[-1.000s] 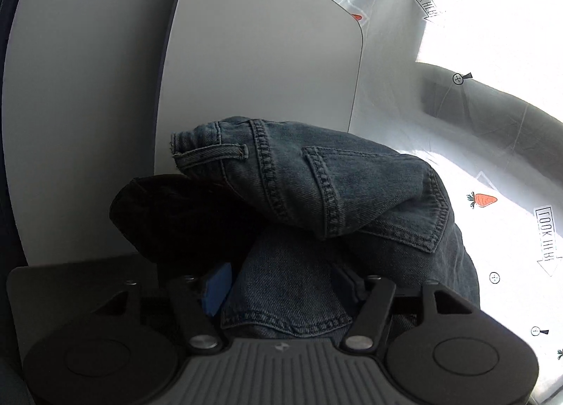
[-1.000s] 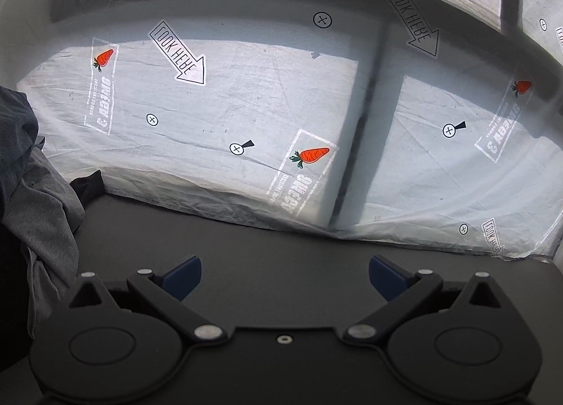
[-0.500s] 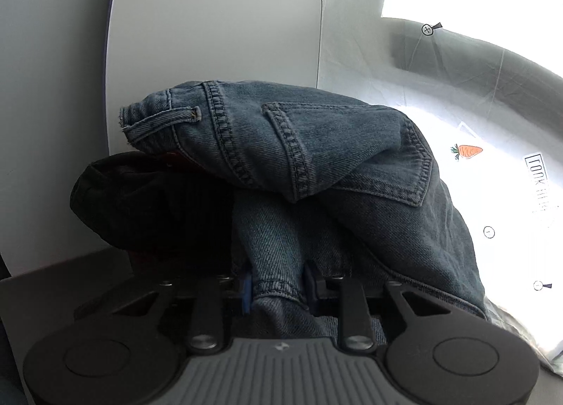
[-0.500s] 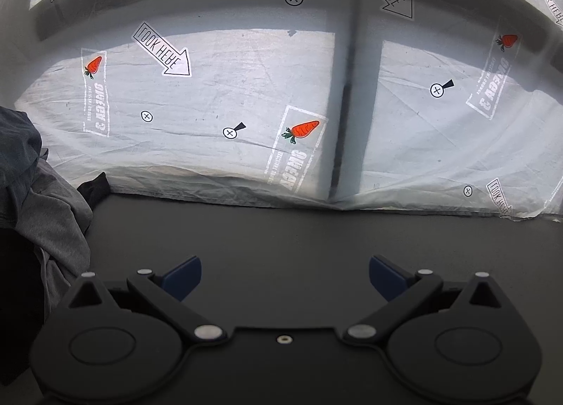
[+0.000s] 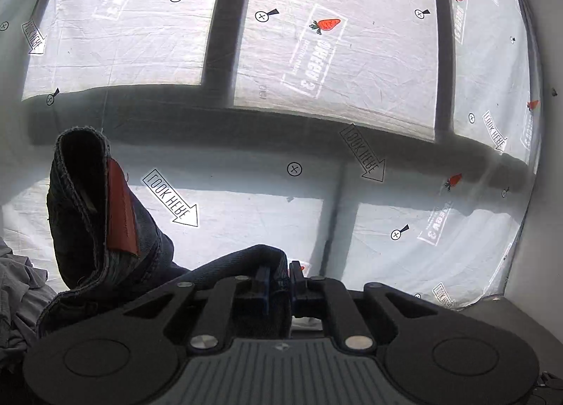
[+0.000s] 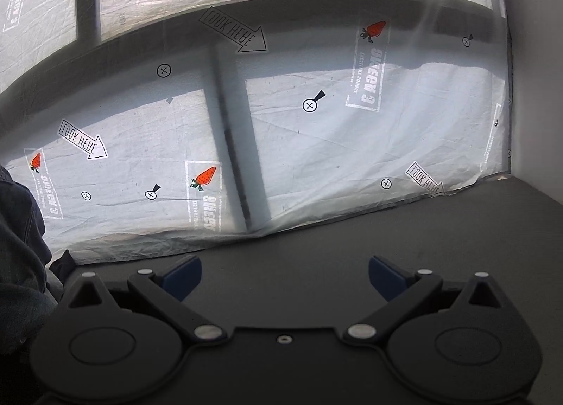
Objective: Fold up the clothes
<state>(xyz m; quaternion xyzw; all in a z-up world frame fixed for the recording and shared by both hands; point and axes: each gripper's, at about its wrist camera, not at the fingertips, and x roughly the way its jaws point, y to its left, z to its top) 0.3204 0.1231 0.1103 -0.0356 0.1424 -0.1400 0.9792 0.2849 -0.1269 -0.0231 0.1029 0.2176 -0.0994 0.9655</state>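
Note:
My left gripper [image 5: 279, 273] is shut on a fold of dark blue jeans [image 5: 105, 229]. The jeans hang to the left of the fingers, lifted, with the waistband turned up and a red-brown label [image 5: 121, 210] showing. The jeans also show at the left edge of the right wrist view [image 6: 17, 246]. My right gripper [image 6: 285, 273] is open and empty, low over the dark table [image 6: 352, 246].
A grey garment [image 5: 16, 292] lies at the lower left of the left wrist view. A white curtain printed with carrots and arrows [image 6: 316, 123] covers the window behind the table's far edge. A white wall [image 6: 535, 88] stands at the right.
My left gripper closed on the jeans and lifted them off the pile, swinging from the white board toward the window. My right gripper stayed open and shifted slightly.

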